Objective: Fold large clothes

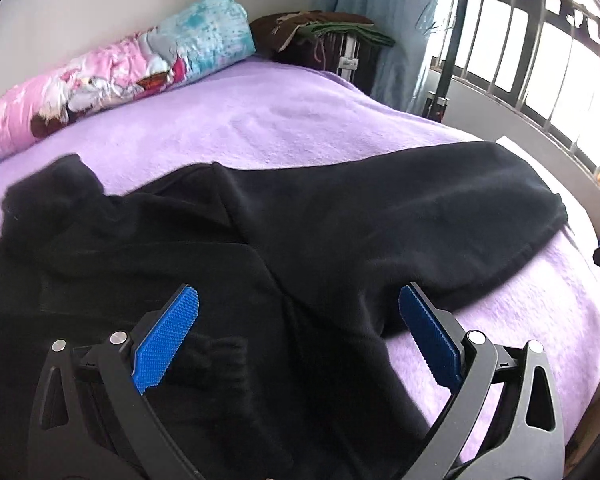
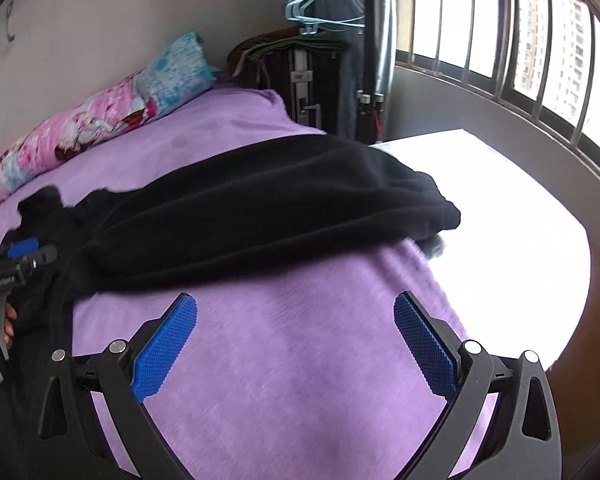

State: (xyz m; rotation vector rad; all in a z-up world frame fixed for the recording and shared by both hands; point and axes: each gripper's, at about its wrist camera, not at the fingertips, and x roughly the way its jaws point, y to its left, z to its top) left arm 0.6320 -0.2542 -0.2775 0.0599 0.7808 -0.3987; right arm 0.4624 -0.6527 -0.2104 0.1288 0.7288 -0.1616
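The black garment (image 1: 300, 216) lay spread across the purple blanket (image 1: 260, 120). The left gripper (image 1: 298, 336) hovered over it, jaws apart and empty. The right gripper (image 2: 296, 344) hovered over bare blanket, jaws apart. A patterned pillow (image 1: 112, 72) lined the wall; a suitcase (image 2: 308, 88) stood beyond.
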